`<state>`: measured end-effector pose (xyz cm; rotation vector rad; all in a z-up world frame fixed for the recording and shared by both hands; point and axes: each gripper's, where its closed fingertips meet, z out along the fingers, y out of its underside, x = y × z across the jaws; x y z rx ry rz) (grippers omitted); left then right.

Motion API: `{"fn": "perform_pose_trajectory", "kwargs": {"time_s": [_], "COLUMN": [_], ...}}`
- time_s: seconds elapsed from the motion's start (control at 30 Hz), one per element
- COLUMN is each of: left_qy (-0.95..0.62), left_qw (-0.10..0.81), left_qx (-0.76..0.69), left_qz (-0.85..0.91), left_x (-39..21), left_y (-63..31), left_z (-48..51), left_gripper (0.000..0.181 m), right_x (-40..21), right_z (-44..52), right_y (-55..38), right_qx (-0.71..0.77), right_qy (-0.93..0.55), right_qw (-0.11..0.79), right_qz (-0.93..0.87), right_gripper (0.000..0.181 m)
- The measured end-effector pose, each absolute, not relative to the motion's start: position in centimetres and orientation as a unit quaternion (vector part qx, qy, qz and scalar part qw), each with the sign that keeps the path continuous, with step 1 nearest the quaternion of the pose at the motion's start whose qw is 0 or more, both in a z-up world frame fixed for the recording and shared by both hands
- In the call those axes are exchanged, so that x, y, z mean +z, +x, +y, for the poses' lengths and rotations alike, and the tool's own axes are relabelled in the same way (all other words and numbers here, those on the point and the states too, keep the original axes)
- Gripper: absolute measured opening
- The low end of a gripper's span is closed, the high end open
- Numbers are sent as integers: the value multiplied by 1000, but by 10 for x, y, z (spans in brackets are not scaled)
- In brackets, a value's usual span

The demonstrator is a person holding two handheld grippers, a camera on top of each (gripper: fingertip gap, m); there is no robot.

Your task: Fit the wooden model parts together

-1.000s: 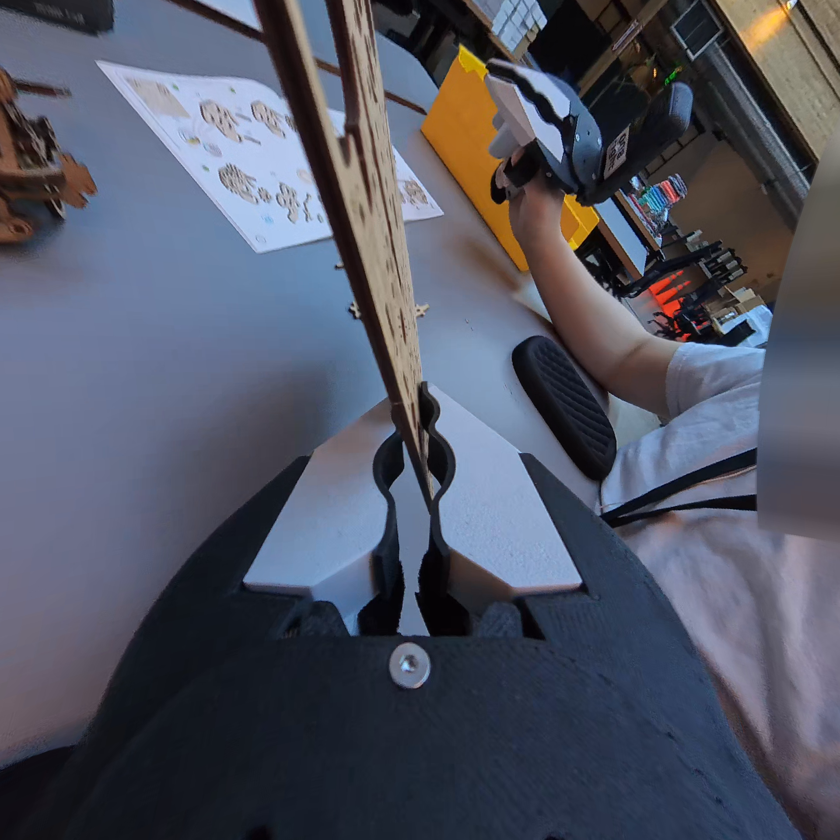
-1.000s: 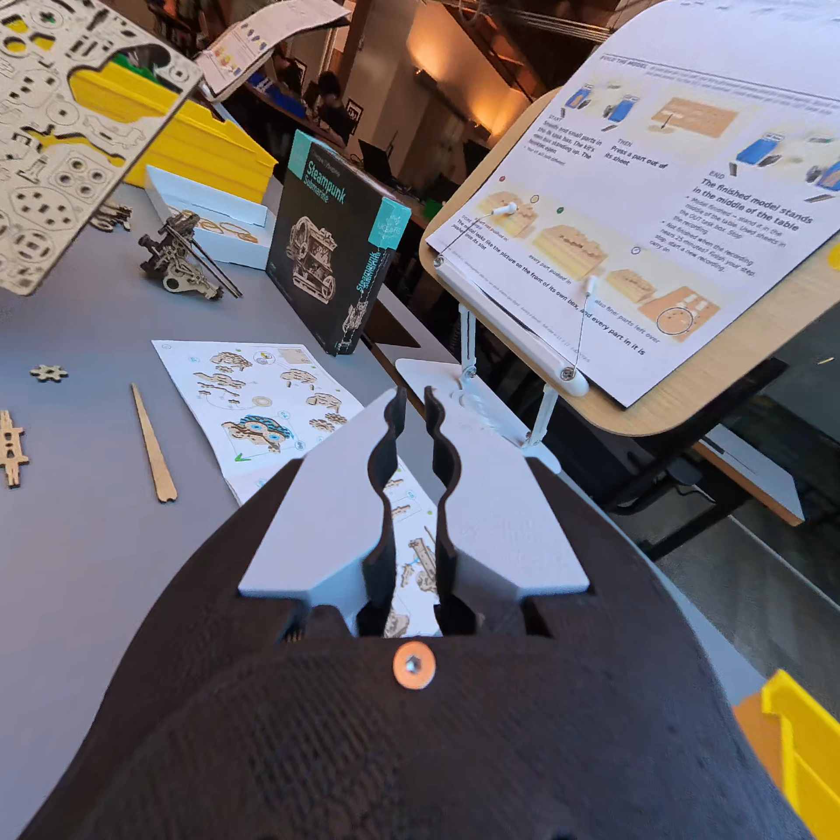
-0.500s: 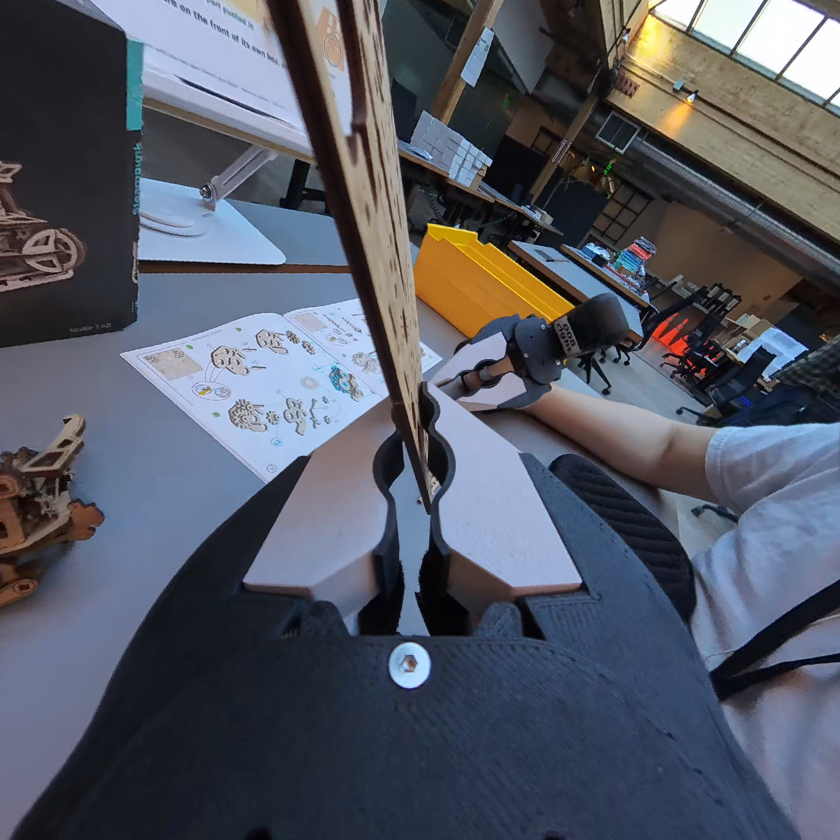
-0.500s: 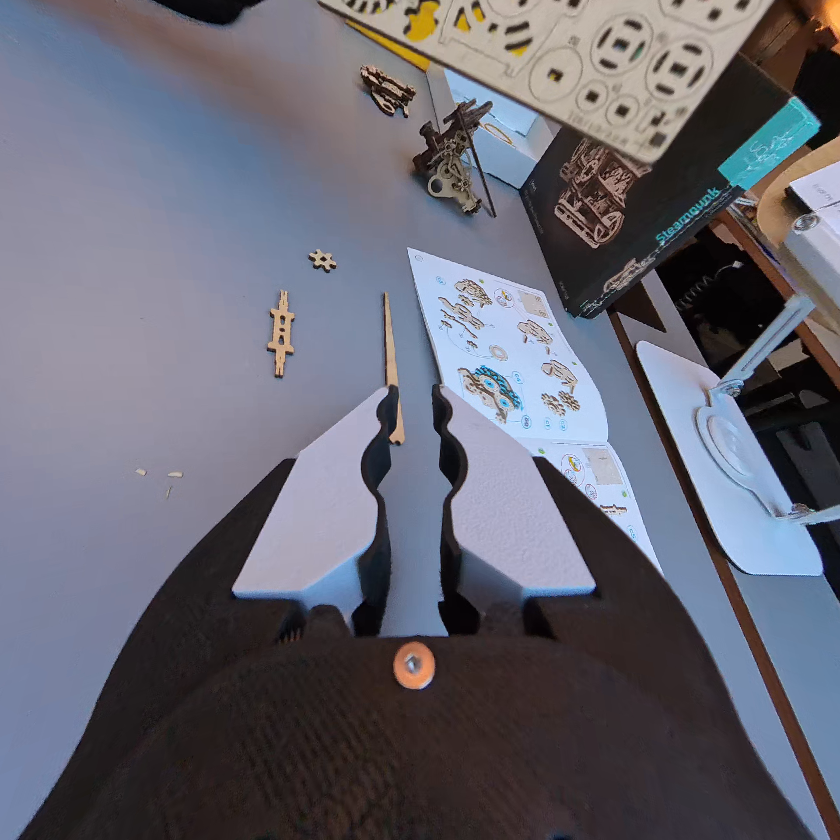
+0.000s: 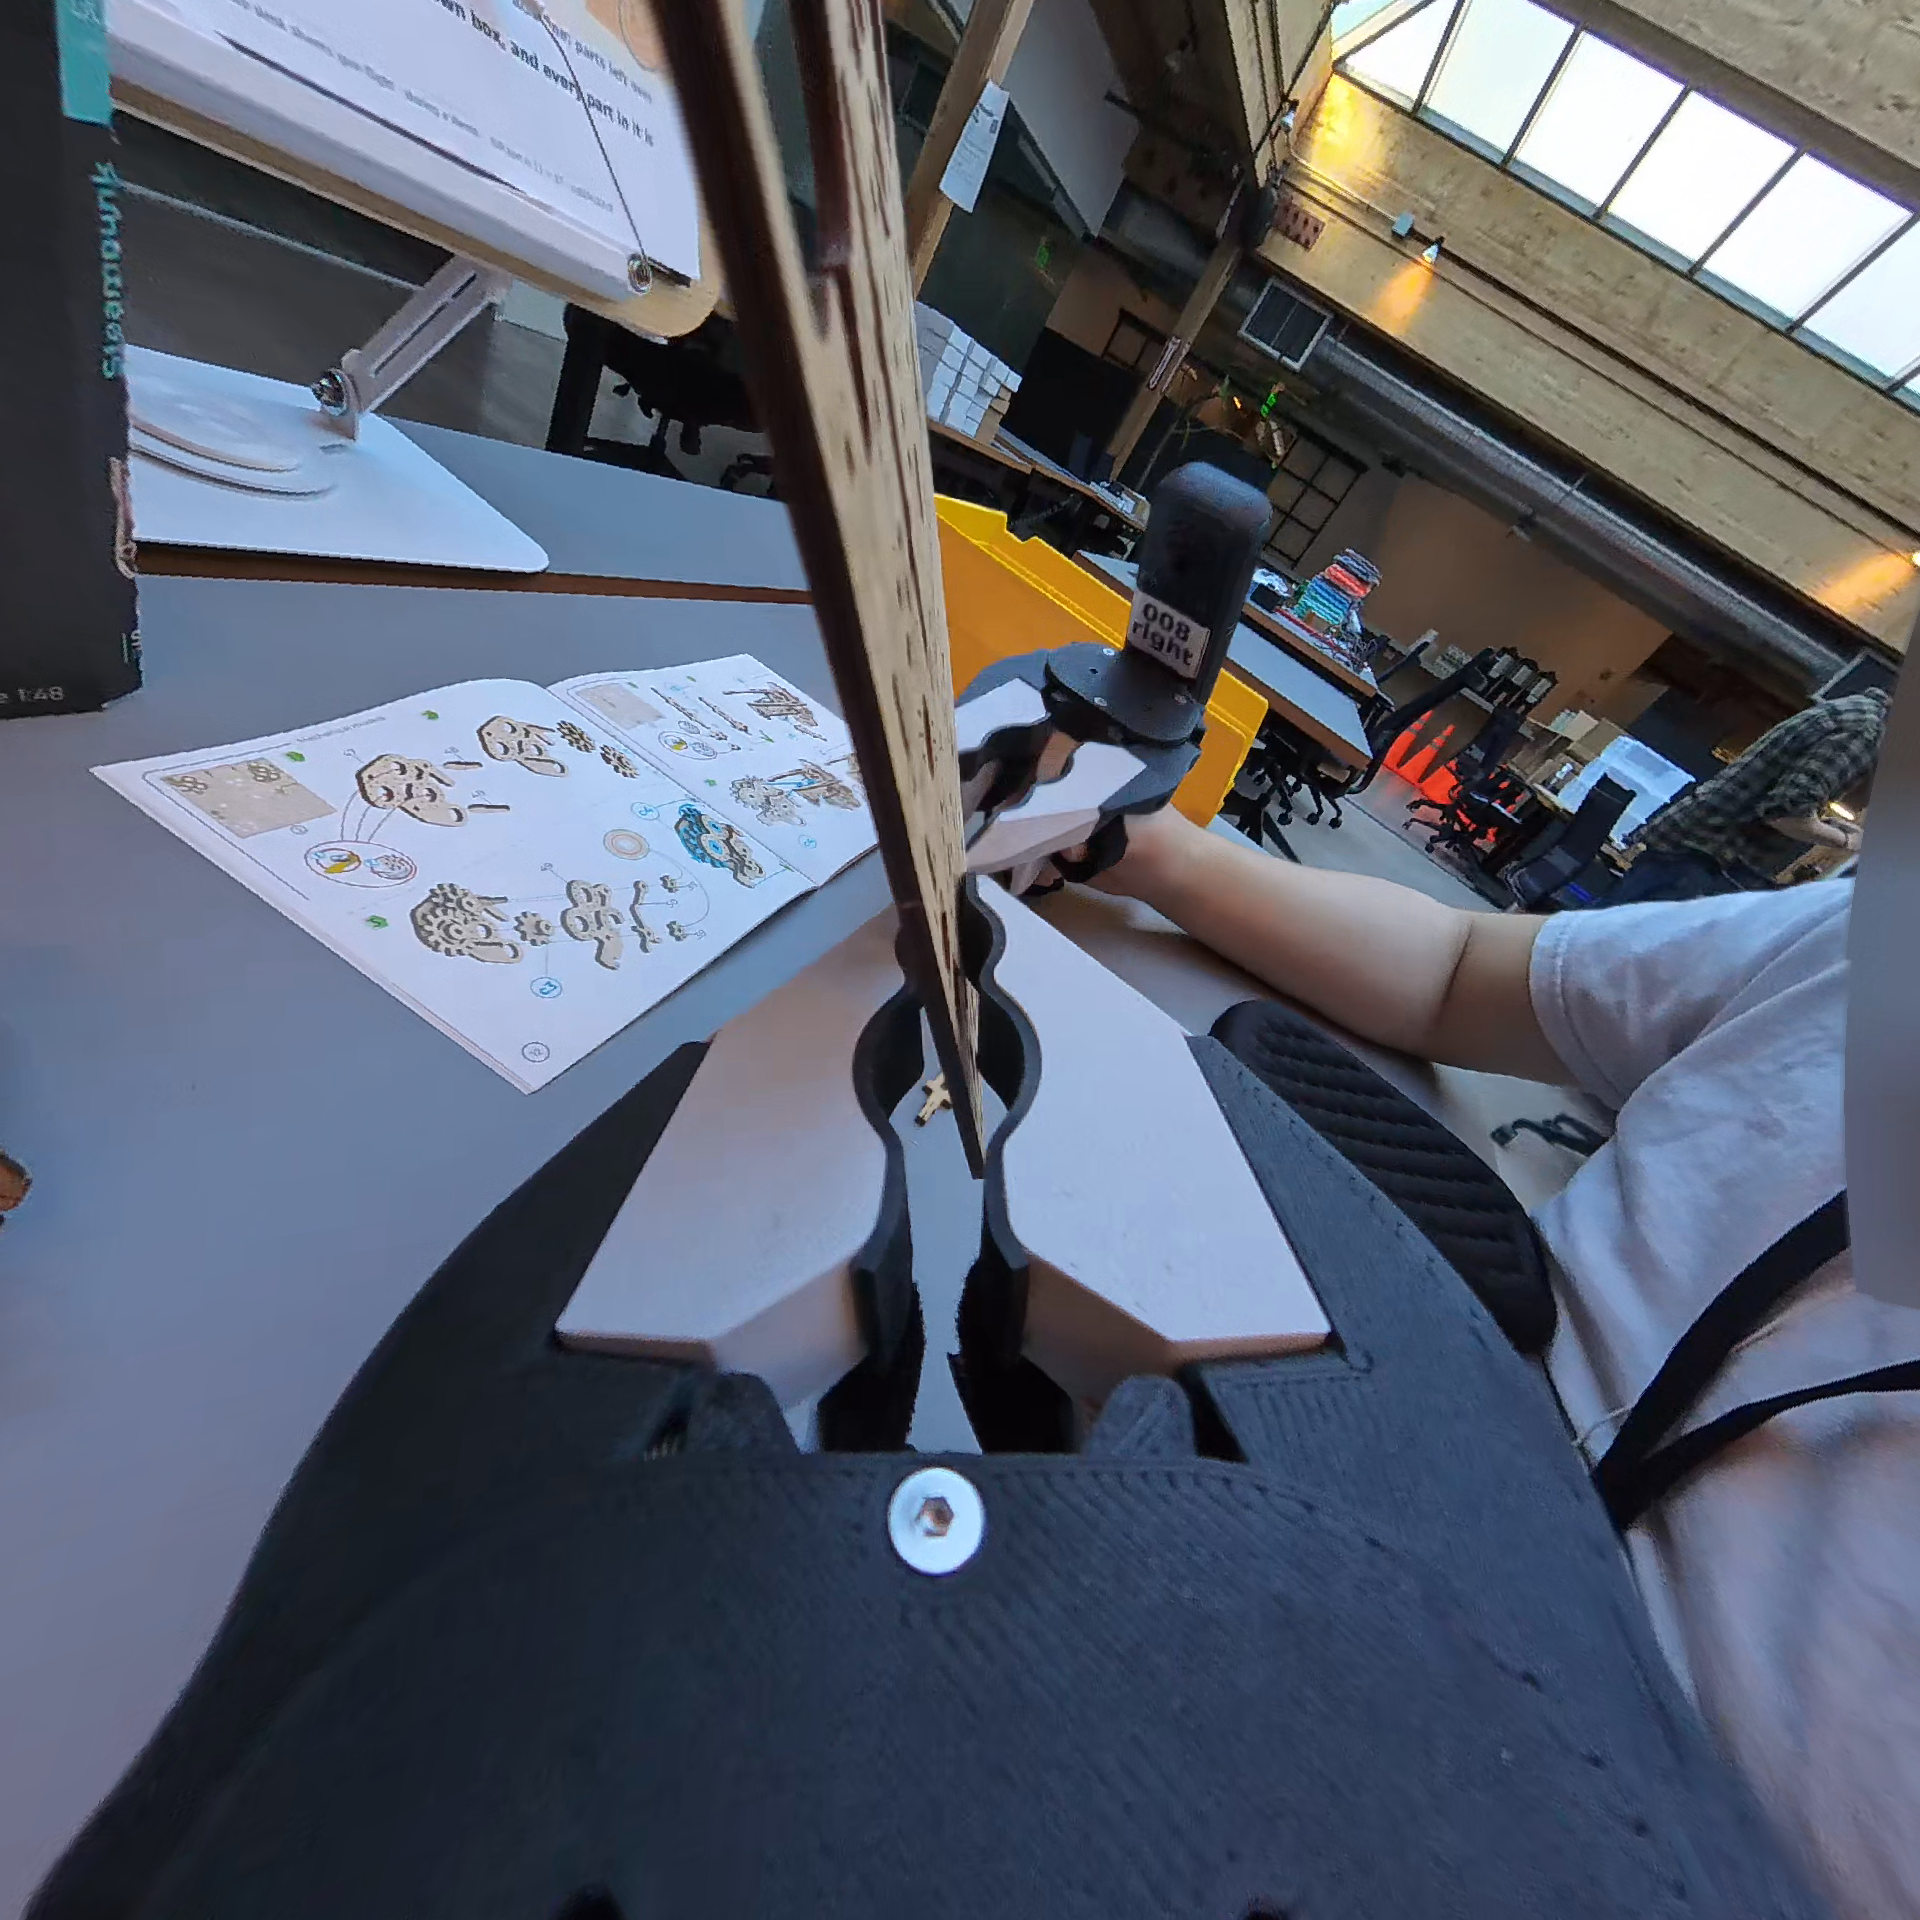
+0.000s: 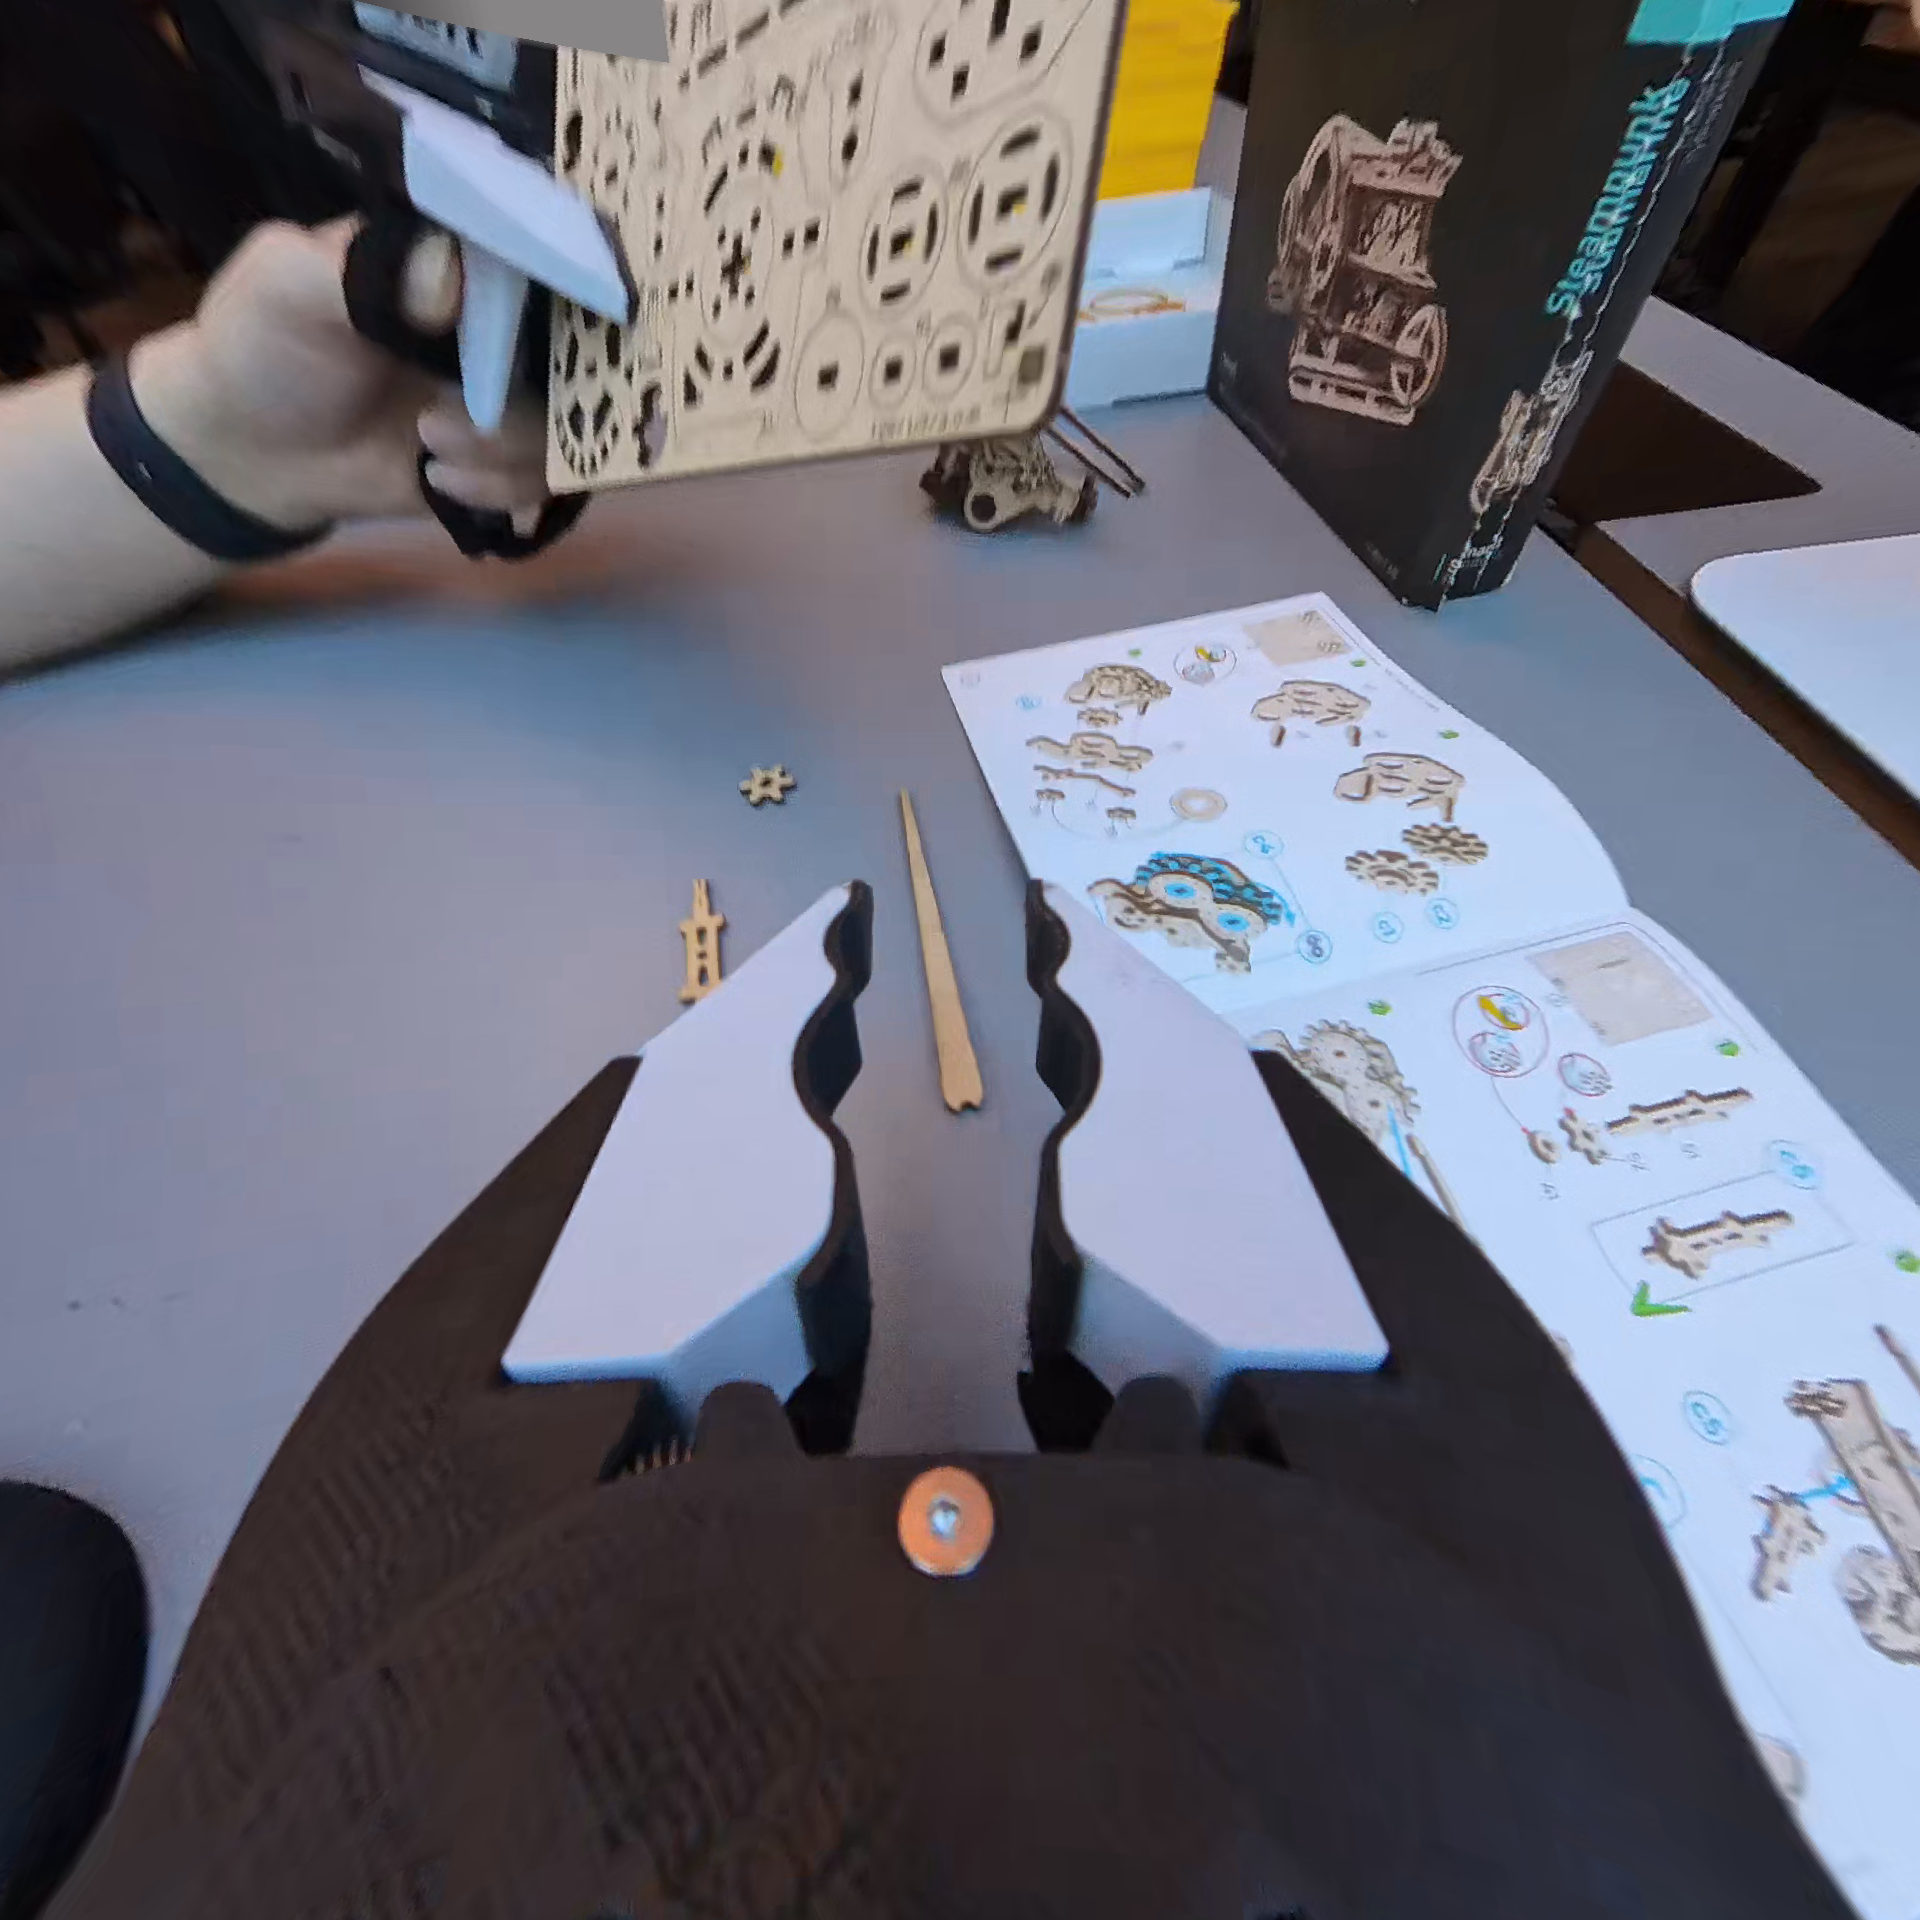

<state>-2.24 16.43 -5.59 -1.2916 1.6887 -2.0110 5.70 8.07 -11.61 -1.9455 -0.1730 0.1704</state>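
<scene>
Left gripper (image 5: 948, 940) is clamped tight on the lower edge of my wooden parts sheet (image 5: 868, 499), which stands raised above the grey table (image 5: 270, 1195). Right gripper (image 6: 948, 899) has its jaws parted and holds nothing; I see it low over the table with a thin wooden stick (image 6: 937, 961) lying between the fingers. Small gear piece (image 6: 767, 784) and notched wooden piece (image 6: 700, 940) sit just left of it. Open instruction booklet (image 6: 1382, 914) lies to the right, black kit box (image 6: 1455, 281) and part-built model (image 6: 1008, 488) beyond.
</scene>
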Motion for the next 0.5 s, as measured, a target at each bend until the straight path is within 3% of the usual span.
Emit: {"fn": "perform_pose_trajectory", "kwargs": {"time_s": [0.23, 0.33, 0.5], "left_qy": [-443, -442, -439], "left_qw": [86, 88, 85], "left_qx": [-702, -700, -699], "left_qz": [551, 554, 558], "left_x": [-56, -55, -55], "left_y": [-25, -26, -26], "left_z": [175, 175, 173], "left_gripper": [0, 0, 0], "right_x": [-161, -163, -161], "right_z": [69, 70, 71], "right_y": [45, 48, 48], "right_qx": [63, 22, -22], "right_qy": [-891, -892, -883], "right_qw": [430, 429, 434], "right_qz": [-134, -144, -178], "right_gripper": [25, 0, 0]}}
